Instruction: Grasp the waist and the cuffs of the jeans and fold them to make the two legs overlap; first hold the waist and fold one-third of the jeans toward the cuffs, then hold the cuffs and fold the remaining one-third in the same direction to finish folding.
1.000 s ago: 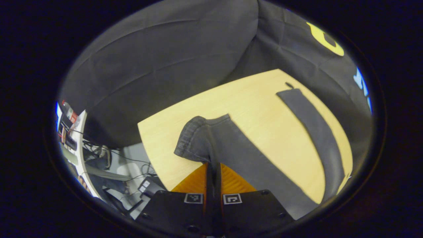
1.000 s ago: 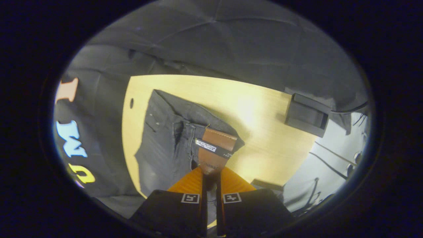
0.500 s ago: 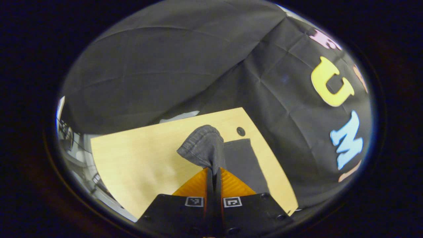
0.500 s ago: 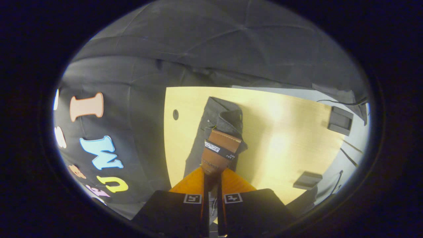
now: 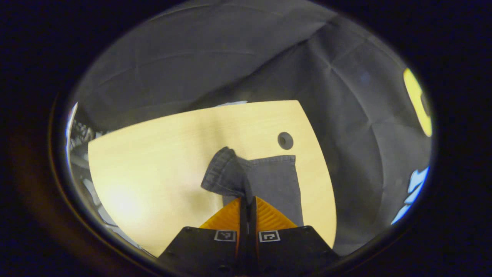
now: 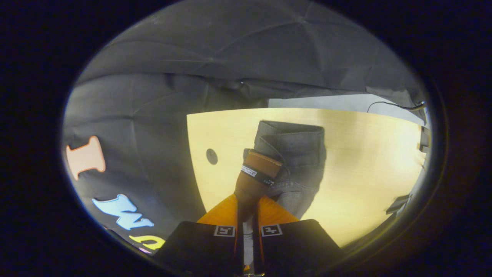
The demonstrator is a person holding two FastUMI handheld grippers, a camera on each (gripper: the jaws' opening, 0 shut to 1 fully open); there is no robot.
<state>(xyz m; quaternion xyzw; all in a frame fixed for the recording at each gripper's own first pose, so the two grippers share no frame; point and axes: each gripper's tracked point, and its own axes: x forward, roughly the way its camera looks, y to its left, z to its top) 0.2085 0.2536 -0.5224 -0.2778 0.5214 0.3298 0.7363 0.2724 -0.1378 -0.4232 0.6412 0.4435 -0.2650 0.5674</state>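
Dark grey denim jeans [image 5: 269,181] lie on the pale wooden table [image 5: 153,154], cuff pinched in the left gripper [image 5: 248,202], waist in the right gripper [image 6: 248,202]; recommend lowering both edges aligned.

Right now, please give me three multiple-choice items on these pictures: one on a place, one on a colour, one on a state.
1. Where is the round hole in the table, in the left gripper view?
A. Just beyond the flat cuff
B. Under the left claw
C. Beside a cup

2. What colour is the leather patch on the jeans?
A. White
B. Brown
C. Green

3. What state is the right claw in?
A. Wide open above the table
B. Lying on the floor
C. Shut on the waist at the patch

Answers: 1 A, the hole sits just past the cuff's edge; 2 B, the patch is brown; 3 C, both fingers pinch the patch.
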